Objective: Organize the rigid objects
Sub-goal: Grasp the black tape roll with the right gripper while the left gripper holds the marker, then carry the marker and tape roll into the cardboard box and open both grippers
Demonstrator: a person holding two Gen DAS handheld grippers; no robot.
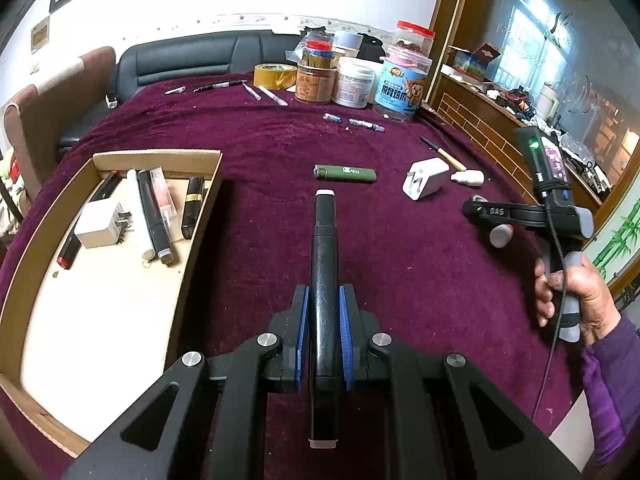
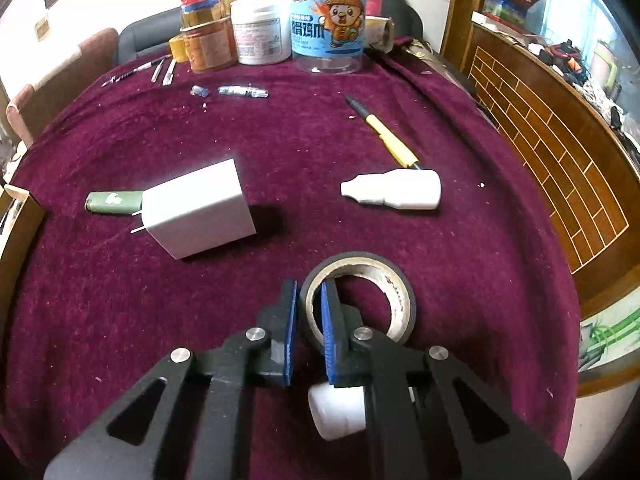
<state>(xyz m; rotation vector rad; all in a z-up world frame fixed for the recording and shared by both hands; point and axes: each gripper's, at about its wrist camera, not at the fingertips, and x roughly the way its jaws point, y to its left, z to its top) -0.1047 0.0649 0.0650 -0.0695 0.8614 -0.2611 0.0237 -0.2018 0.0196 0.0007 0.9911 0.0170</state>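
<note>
Left gripper (image 1: 323,336) clamps a black marker (image 1: 325,264) just right of the cardboard box (image 1: 200,216) (chargers and pens inside). Right gripper (image 2: 308,332) pinches the black tape roll (image 2: 360,300) wall, well right of that box.

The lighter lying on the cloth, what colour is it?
Olive green lighter, clearest in the left wrist view.
</note>
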